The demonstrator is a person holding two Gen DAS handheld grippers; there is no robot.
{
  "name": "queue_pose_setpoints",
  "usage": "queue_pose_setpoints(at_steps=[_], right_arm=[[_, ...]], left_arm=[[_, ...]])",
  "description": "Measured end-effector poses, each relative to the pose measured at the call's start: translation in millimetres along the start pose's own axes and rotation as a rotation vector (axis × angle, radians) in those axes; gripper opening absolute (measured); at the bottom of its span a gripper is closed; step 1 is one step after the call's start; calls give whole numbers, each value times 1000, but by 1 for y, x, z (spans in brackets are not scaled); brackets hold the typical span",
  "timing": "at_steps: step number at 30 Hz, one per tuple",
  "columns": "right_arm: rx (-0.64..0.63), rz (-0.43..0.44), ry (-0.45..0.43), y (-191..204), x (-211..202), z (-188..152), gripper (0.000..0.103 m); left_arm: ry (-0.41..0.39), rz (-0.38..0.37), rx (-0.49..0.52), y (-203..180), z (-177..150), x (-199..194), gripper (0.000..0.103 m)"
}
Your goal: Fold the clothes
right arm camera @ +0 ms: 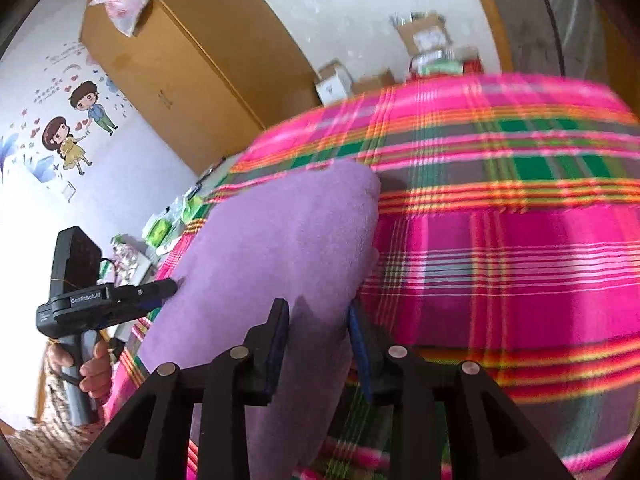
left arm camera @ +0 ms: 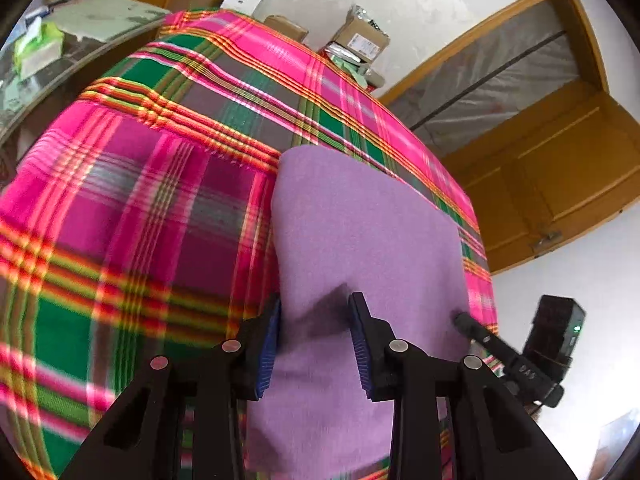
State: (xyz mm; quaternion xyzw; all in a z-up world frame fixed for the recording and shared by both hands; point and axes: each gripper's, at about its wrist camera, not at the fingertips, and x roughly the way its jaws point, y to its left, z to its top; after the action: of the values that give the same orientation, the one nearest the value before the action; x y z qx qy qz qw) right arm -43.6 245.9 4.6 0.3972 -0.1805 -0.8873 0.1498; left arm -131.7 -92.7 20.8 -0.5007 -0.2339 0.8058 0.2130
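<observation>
My left tongs (right arm camera: 168,292) carry the raised word "GenRobot.AI" on their black body, seen from my right camera; their tips press into the purple cloth's (left arm camera: 360,232) left edge, but I cannot tell how wide they stand. In my left camera, the right tongs (left arm camera: 460,317) poke the cloth's right edge at four o'clock, "DAS" printed on their side. Cardboard boxes (left arm camera: 362,42) with unreadable labels sit beyond the plaid blanket (left arm camera: 132,200) at twelve o'clock; a wooden door (left arm camera: 560,168) stands at two. Cartoon wall stickers (right arm camera: 76,128) show at ten in the right view. The cloth lies on the blanket, long axis running from six toward twelve. Each camera's own blue-padded fingers (left arm camera: 266,354) stand spread around a raised fold of it.
</observation>
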Motion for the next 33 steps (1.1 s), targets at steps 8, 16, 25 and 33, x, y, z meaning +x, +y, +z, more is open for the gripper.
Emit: queue_pose_setpoints(at_steps=[8,16,25,33], right_arm=[[-129,-29,-23,35,-18,-28,32],[-125,-120,50,32,-10,-50,31],[-148,-177,57,44,-25,-67,31],[-160,-186,43,75,-26,-86,31]], left_arm=[[-42,70,52,-12,-28,-20,34],[-37,98,62,-11,-52,-21,36],[-48,188,114,-19,-77,-29,41],[-71,219,140,-30,-101,-35,41]])
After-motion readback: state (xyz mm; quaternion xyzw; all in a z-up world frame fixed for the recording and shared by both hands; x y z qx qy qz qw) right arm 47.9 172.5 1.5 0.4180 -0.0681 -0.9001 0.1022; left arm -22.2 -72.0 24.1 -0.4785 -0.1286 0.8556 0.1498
